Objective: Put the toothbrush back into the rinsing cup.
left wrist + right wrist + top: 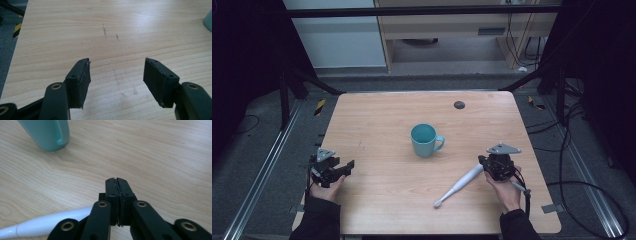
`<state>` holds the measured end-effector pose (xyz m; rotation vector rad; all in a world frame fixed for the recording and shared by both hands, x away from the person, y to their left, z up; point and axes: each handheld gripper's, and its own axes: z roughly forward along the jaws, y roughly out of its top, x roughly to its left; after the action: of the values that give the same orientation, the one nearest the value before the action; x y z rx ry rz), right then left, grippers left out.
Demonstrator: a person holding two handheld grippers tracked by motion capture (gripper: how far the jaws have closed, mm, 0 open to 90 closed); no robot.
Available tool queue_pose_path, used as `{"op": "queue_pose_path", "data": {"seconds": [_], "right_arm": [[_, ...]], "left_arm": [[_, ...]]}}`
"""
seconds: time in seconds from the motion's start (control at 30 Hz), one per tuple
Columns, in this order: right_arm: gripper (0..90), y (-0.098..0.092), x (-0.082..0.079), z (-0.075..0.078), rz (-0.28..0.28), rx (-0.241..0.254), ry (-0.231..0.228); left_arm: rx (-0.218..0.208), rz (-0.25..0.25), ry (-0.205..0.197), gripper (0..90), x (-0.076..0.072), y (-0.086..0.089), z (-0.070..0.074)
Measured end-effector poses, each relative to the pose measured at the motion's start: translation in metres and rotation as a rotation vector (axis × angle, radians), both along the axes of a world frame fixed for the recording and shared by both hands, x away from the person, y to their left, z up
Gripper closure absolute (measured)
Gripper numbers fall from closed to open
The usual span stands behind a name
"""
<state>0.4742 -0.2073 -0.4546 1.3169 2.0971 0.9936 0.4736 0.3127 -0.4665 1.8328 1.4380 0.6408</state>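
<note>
High view: one mug [424, 140], one toothbrush [458, 186].

Tabletop [382, 125] pale wood-grain, smooth matt; mug [425, 140] glossy teal; toothbrush [459, 184] smooth white plastic; claw pads [78, 82] matt black.

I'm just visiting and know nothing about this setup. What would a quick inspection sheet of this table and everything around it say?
Surface: wooden table, faint scuff marks, a dark round spot near the far edge.
Job's things: teal mug upright at centre, handle to the right; white toothbrush lying flat, touching nothing but the table.
Clutter: nothing seen.
Grippers: left gripper open, empty; right gripper shut, empty, beside the toothbrush handle.
Cables: one trails from the right gripper; more black cables on the floor at right.
Surroundings: grey floor, dark frame legs, wooden furniture behind.
</note>
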Motion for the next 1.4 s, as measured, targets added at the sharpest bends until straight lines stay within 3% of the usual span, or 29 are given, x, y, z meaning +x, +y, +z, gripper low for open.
{"op": "queue_pose_path", "data": {"seconds": [0.6, 1.4], "right_arm": [[90.0, 0.003, 0.022, -0.02, -0.013, -0.038, 0.073], [89.9, -0.006, 0.01, -0.023, -0.023, -0.077, 0.121]], "left_arm": [[0.006, -0.008, 0.01, 39.1, 0.001, 0.0, -0.001], [0.005, -0.008, 0.006, 40.1, -0.001, 0.0, 0.0]]}}
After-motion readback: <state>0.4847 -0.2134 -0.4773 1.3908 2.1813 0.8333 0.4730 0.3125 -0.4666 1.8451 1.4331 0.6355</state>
